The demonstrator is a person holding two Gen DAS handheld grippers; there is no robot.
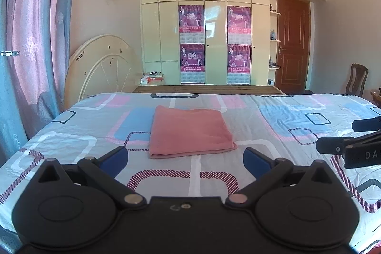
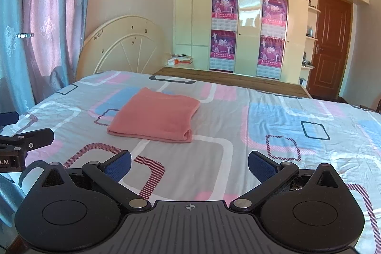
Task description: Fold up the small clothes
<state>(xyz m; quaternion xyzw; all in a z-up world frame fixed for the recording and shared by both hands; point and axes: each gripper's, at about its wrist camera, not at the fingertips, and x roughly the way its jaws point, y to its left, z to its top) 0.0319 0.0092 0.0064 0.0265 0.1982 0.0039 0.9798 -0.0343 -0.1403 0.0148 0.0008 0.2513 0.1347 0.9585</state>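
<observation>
A salmon-pink garment point(image 1: 189, 132) lies folded into a neat rectangle on the patterned bedsheet point(image 1: 273, 135). It also shows in the right wrist view point(image 2: 157, 114), ahead and to the left. My left gripper point(image 1: 185, 160) is open and empty, just short of the garment's near edge. My right gripper point(image 2: 189, 164) is open and empty, further back from the garment. The right gripper also shows at the right edge of the left wrist view point(image 1: 333, 137). The left gripper shows at the left edge of the right wrist view point(image 2: 28, 127).
The bed's far wooden edge point(image 1: 207, 89) faces a cream wardrobe point(image 1: 204, 16) with purple posters. A round headboard point(image 1: 102, 63) leans on the wall at left beside curtains point(image 1: 31, 39). A brown door point(image 1: 291, 44) and a chair point(image 1: 356, 79) stand at right.
</observation>
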